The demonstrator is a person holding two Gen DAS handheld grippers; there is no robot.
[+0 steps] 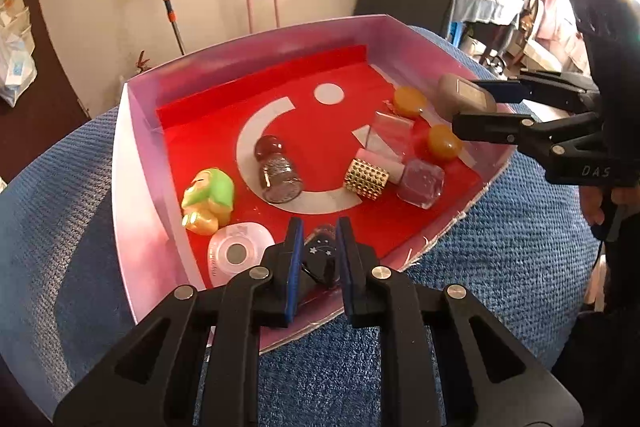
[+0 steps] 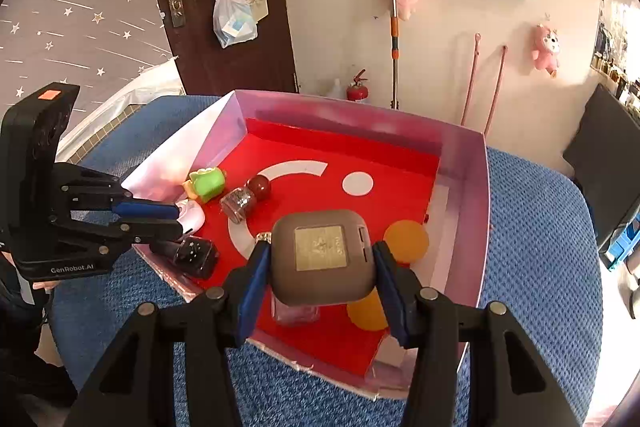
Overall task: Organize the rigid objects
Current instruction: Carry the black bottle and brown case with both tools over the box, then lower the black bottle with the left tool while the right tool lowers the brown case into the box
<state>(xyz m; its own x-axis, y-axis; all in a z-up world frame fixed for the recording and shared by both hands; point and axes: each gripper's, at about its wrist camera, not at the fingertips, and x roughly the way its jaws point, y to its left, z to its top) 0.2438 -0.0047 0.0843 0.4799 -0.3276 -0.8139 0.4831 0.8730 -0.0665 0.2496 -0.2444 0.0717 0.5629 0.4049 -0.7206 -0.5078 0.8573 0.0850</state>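
A red-floored pink box (image 1: 136, 163) sits on a blue cushion and holds small rigid items. My left gripper (image 1: 319, 247) is shut on a dark star-printed bottle (image 1: 322, 255) at the box's near edge; the bottle also shows in the right wrist view (image 2: 192, 257) by that gripper (image 2: 176, 221). My right gripper (image 2: 318, 263) is shut on a grey-brown rounded case (image 2: 322, 263) and holds it above the box's right side; the case also shows in the left wrist view (image 1: 464, 97).
In the box lie a green toy figure (image 1: 208, 197), a glitter bottle with a red cap (image 1: 278, 171), a pink round case (image 1: 236, 253), a studded gold cylinder (image 1: 366, 179), a clear cube bottle (image 1: 422, 183) and two orange discs (image 1: 442, 143). The blue cushion (image 1: 500, 267) surrounds the box.
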